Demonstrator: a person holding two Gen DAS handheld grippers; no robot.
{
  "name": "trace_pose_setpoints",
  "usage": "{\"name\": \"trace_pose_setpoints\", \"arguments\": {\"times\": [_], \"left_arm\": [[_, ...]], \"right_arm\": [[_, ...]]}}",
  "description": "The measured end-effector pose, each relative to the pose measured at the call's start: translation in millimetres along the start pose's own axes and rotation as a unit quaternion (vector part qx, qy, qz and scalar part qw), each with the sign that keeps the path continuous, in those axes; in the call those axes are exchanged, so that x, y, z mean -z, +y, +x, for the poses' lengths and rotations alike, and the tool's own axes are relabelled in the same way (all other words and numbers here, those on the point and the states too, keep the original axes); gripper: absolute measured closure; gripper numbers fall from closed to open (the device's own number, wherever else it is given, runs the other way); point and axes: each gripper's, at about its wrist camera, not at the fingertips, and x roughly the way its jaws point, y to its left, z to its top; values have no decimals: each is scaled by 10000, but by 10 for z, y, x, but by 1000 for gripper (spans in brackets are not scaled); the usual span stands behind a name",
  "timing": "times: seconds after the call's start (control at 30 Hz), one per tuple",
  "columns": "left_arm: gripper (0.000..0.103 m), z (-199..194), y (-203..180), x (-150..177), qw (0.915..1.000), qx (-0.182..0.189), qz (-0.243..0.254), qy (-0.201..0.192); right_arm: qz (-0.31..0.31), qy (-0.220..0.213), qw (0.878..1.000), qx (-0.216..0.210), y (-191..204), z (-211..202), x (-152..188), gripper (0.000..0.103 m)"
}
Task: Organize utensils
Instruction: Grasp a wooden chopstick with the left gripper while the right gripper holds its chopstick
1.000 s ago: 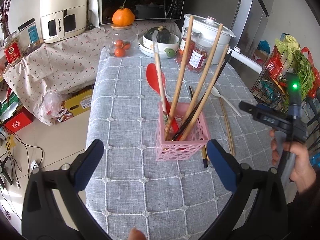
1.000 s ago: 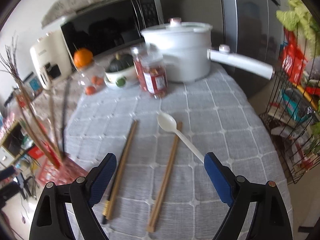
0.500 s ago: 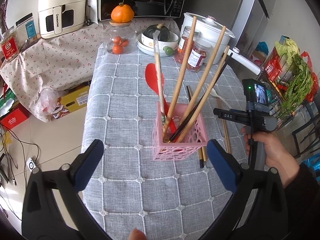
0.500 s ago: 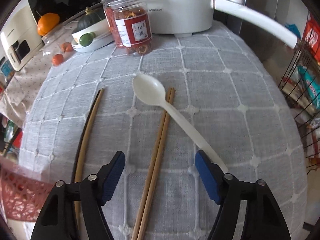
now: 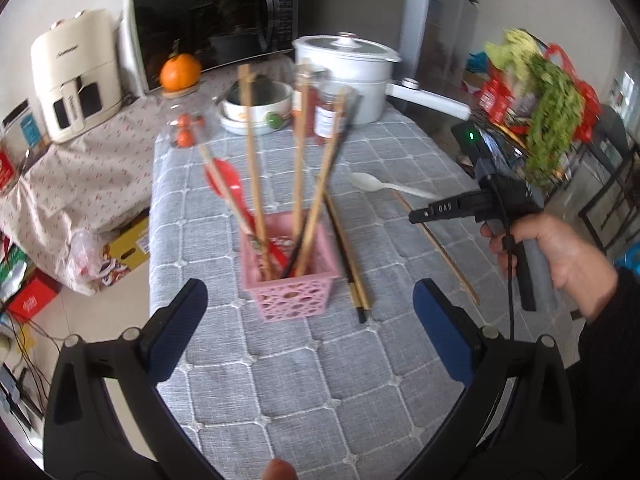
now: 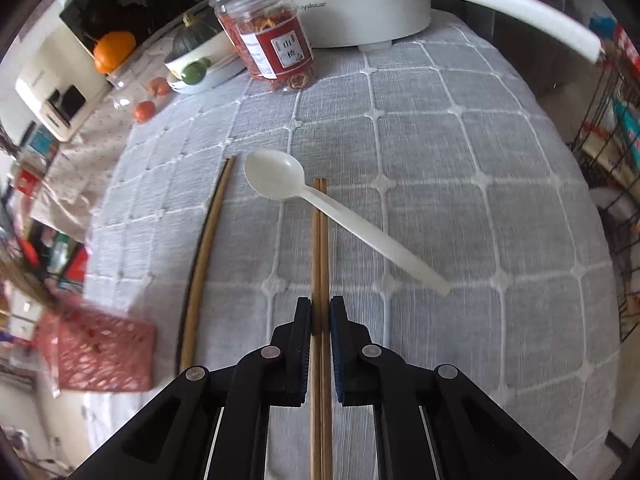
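Surroundings: grey checked tablecloth [image 6: 460,184]; white pot [image 6: 360,0] with long handle at top of the right wrist view; red-labelled jar [image 6: 272,48] just left of it; bowl with a dark squash [image 6: 196,60] upper left; wire rack of greens [image 5: 548,112] at right edge of the left wrist view.
Obstructions: white spoon [image 6: 320,204] lies diagonally, its neck crossing the far tips of the wooden chopstick pair [image 6: 321,248]; nothing else sits between the closed fingers and the pair.
Count, loose on cloth: 1 white spoon; 1 light wooden pair at centre; 1 further pair [image 6: 204,256], one stick wooden and one dark, left of centre.
Count, in basket: pink basket [image 5: 294,276] centre of the left wrist view holds 4 upright wooden sticks, 1 red spoon [image 5: 226,184], at least 1 dark stick; image blurred, exact tally uncertain.
Right gripper [image 6: 320,316]: bottom centre of its own view; fingers drawn in tight, pinching the wooden chopstick pair along its near half; the pair's far end rests on the cloth.
Left gripper [image 5: 308,316]: fingers spread wide, holding nothing, hovering near the basket, which sits between and beyond the pads.
Basket, right wrist view: lower left, blurred.
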Motion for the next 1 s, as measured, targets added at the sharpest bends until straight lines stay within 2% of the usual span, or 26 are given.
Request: {"name": "trace_pose_setpoints", "arguments": {"times": [0.1, 0.17, 0.27, 0.33, 0.37, 0.43, 0.47, 0.53, 0.67, 0.73, 0.87, 1.0], "left_arm": [[1, 20, -272, 1, 9996, 66, 265, 39], [2, 75, -444, -17, 9992, 125, 365, 130], [15, 231, -751, -61, 9977, 156, 553, 348], [29, 365, -913, -87, 9965, 152, 658, 487], [32, 472, -990, -110, 9958, 111, 697, 591], [43, 684, -1093, -174, 9947, 20, 651, 790], [45, 793, -1127, -221, 9944, -11, 608, 870], [54, 1035, -1195, -308, 9932, -158, 536, 1018], [64, 1609, -1210, -537, 9890, -497, 311, 1359], [73, 1875, -1130, -641, 9850, -740, 161, 1553], [78, 2230, -889, -771, 9773, -1145, -148, 1776], [79, 2371, -716, -789, 9723, -1369, -301, 1871]], "right_arm": [[161, 56, 9986, -494, -119, -220, 104, 94], [313, 40, 9975, -638, -223, -369, 184, 94], [429, -188, 9972, -587, -383, -632, 273, 94], [552, -243, 9959, -673, -496, -761, 295, 94], [608, -262, 9952, -728, -559, -817, 322, 94], [620, -273, 9965, -490, -647, -869, 339, 94], [638, -295, 9968, -390, -688, -885, 339, 94], [793, -322, 9953, -458, -804, -898, 336, 94], [1106, -467, 9912, -551, -1046, -954, 347, 94], [1272, -486, 9884, -670, -1134, -931, 347, 94], [1354, -452, 9873, -694, -1209, -886, 347, 94], [1413, -403, 9867, -690, -1248, -818, 323, 94]]}}
